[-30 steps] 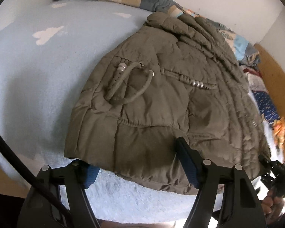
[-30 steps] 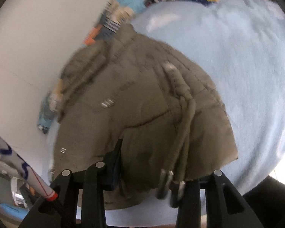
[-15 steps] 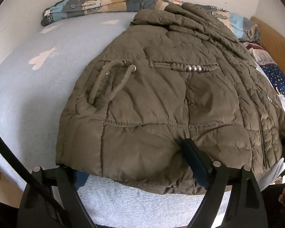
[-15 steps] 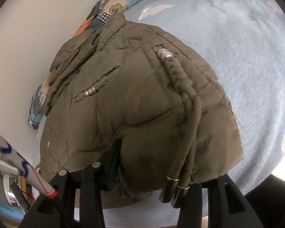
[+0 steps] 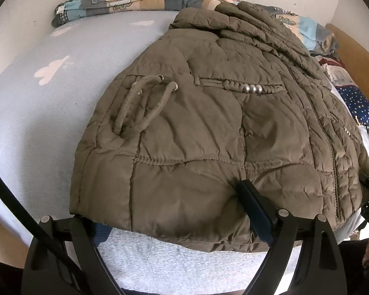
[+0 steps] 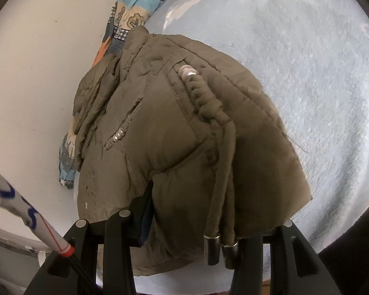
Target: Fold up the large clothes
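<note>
An olive quilted puffer jacket (image 5: 209, 123) lies on a pale blue bed (image 5: 37, 103), with drawcords and metal beads on top. My left gripper (image 5: 182, 211) straddles its near hem, one finger on top of the fabric and the other under the edge. In the right wrist view the jacket (image 6: 184, 135) fills the middle, its cords hanging down in front. My right gripper (image 6: 209, 221) holds the jacket's hem, with fabric bunched between its fingers.
A patchwork quilt (image 5: 125, 2) lies bunched along the wall at the far side of the bed and shows in the right wrist view (image 6: 130, 19) too. Patterned bedding (image 5: 356, 103) and a wooden board (image 5: 356, 49) are at the right. A white wall (image 6: 37, 73) borders the bed.
Both grippers have kept their hold on the hem. The left view has swung so the jacket sits lower and more centred; the right gripper has lifted its edge, bunching the fabric closer.
</note>
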Available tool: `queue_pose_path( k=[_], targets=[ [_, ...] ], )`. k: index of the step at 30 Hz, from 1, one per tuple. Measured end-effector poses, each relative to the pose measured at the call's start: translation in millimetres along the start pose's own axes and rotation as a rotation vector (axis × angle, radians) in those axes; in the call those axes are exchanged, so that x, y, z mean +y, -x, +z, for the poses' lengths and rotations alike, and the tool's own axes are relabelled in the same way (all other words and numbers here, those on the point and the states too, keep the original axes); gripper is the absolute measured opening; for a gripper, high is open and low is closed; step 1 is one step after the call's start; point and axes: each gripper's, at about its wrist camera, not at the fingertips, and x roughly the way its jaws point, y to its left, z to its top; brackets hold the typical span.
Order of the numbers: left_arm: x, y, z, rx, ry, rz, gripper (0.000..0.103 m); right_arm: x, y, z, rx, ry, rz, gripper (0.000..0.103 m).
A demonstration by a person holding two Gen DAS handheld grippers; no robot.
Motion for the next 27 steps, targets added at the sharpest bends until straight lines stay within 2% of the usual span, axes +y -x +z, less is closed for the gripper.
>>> queue_pose_path(
  k=[3,5,7,9,11,16,20,27],
  targets=[
    [1,5,0,-0.019,0.005,0.001,0.082,0,1,1,0.014,-0.001,-0.001,0.048],
    [1,9,0,-0.036,0.004,0.002,0.07,2,0,2,0.025,0.007,-0.012,0.046],
    [0,13,0,-0.053,-0.003,0.008,0.061,5,2,2,0.026,0.027,-0.027,0.037],
    [-1,16,0,-0.066,-0.017,0.017,0.054,15,7,0,-0.003,0.09,-0.035,0.024],
    [-7,20,-1,-0.09,-0.055,0.042,0.047,34,15,-4,-0.046,0.205,-0.071,0.021],
    [-26,25,-3,-0.146,-0.177,0.119,0.039,55,20,-10,-0.097,0.33,-0.126,0.02],
    [-34,28,-4,-0.171,-0.229,0.15,0.036,54,17,-11,-0.094,0.334,-0.138,0.02],
    [-36,27,-4,-0.173,-0.249,0.163,0.036,51,16,-10,-0.086,0.327,-0.154,0.02]
  ],
)
